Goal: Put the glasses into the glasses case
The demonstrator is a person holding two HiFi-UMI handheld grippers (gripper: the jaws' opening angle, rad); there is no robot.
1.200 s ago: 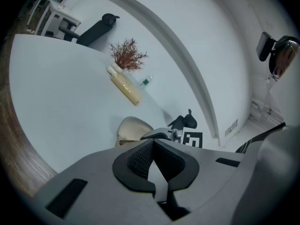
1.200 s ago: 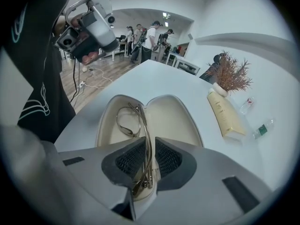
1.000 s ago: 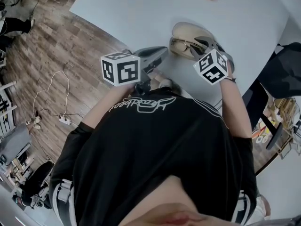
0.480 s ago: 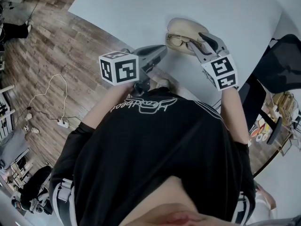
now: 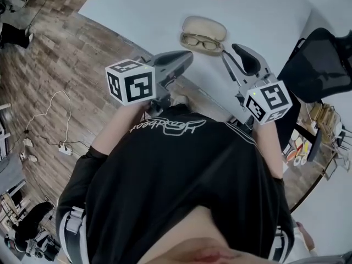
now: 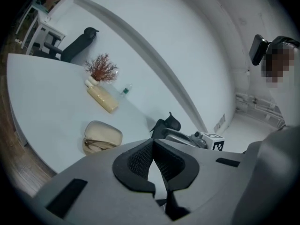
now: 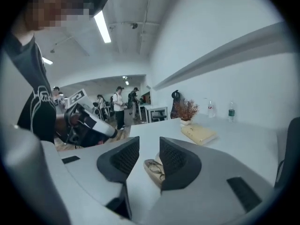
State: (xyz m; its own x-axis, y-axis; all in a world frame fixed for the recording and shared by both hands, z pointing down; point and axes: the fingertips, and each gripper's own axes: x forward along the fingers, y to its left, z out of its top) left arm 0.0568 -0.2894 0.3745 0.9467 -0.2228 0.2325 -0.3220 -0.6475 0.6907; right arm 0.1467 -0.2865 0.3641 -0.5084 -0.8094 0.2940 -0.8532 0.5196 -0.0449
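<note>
On the smooth table point(image 5: 137, 10), thin-rimmed glasses point(image 5: 201, 42) lie in an oval case point(image 5: 204, 25).

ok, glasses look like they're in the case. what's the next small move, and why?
Probably bring the right gripper down over the far side of the case lid and tip it shut. The glasses already lie in the case's lower half, the lid stands open, and the right gripper hangs clear of it, open and empty.
</note>
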